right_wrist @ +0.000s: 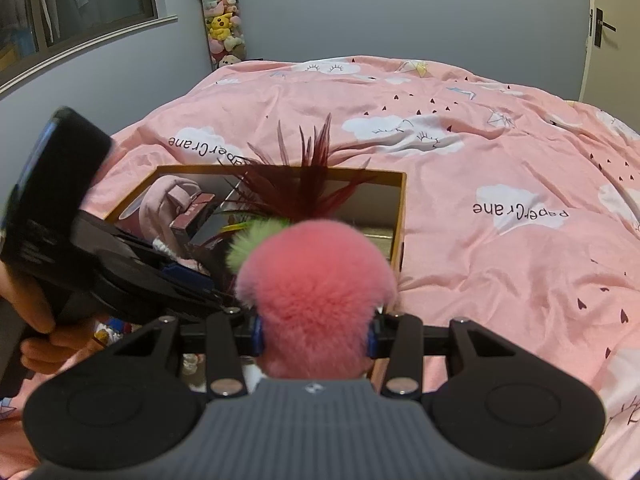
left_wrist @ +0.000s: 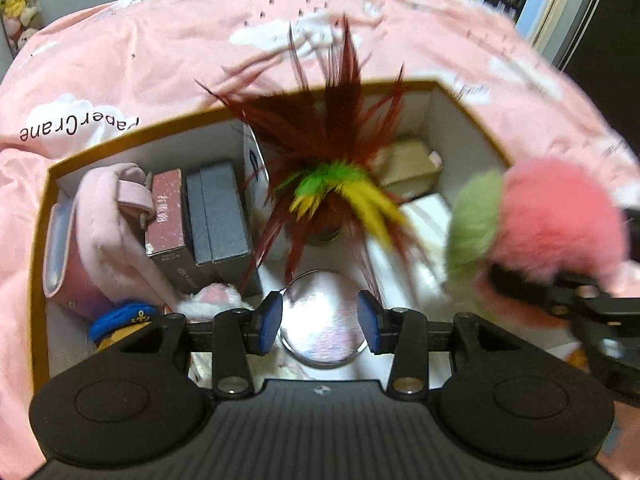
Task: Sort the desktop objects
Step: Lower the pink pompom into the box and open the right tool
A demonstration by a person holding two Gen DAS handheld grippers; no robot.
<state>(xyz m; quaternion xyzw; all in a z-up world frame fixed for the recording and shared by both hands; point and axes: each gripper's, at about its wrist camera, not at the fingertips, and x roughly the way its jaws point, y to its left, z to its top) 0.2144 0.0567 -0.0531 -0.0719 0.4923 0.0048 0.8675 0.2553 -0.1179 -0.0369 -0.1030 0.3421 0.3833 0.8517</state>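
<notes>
Your right gripper [right_wrist: 316, 334] is clamped on the pink pompom [right_wrist: 320, 280], w/ its green tuft [right_wrist: 250, 242], and holds it at the near right corner of the box [left_wrist: 40, 240]. Your left gripper [left_wrist: 319, 320] is open, nothing pressed btw. the pads; the feather toy [left_wrist: 332, 184] stands loose in the box just ahead of it. You are, I think, in the placing step: feathers are in, pompom not yet. Next, bring the pompom over a free spot by the white items, then release.
</notes>
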